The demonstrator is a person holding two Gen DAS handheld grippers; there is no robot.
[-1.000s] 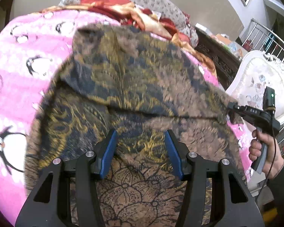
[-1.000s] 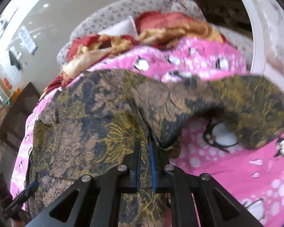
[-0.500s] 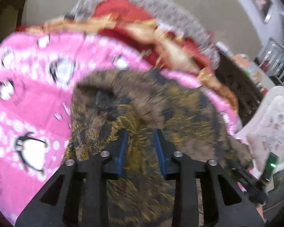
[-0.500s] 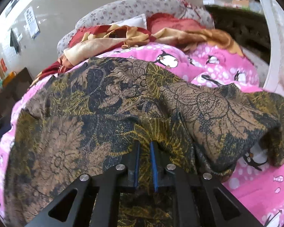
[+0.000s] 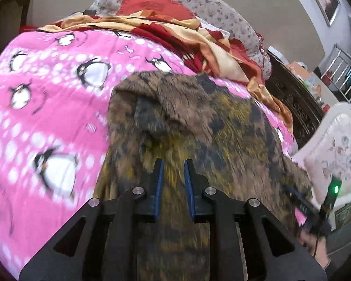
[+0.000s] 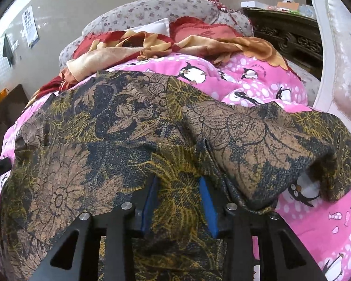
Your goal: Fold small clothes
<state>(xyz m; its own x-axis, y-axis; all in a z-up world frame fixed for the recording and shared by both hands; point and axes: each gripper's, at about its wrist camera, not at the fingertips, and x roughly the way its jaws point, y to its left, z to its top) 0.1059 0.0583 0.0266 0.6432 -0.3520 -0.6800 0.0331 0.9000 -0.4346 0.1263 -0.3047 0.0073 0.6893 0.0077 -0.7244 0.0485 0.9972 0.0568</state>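
A brown, navy and gold patterned garment (image 5: 222, 121) lies spread on a pink penguin blanket (image 5: 46, 93). My left gripper (image 5: 173, 164) hovers over the garment's near part. Its jaws are closing with a narrow gap, fabric shows between the blue pads, and no pinch is visible. In the right wrist view the same garment (image 6: 128, 121) fills the middle. My right gripper (image 6: 179, 180) is opening, its pads apart with a fold of cloth lying loose between them and draped over the fingertips. The right gripper (image 5: 304, 201) also shows at the garment's right edge in the left wrist view.
A red and tan blanket (image 5: 175, 28) and a grey floral pillow (image 5: 210, 7) lie bunched at the bed's far end. Dark carved wooden furniture (image 5: 297, 103) and a white padded bed end (image 5: 339, 145) stand on the right. The pink blanket (image 6: 316, 222) lies bare right of the garment.
The left jaws have narrowed over the garment and that gripper has shifted, so more pink blanket shows on its left. The right jaws, shut on a fold before, have parted.
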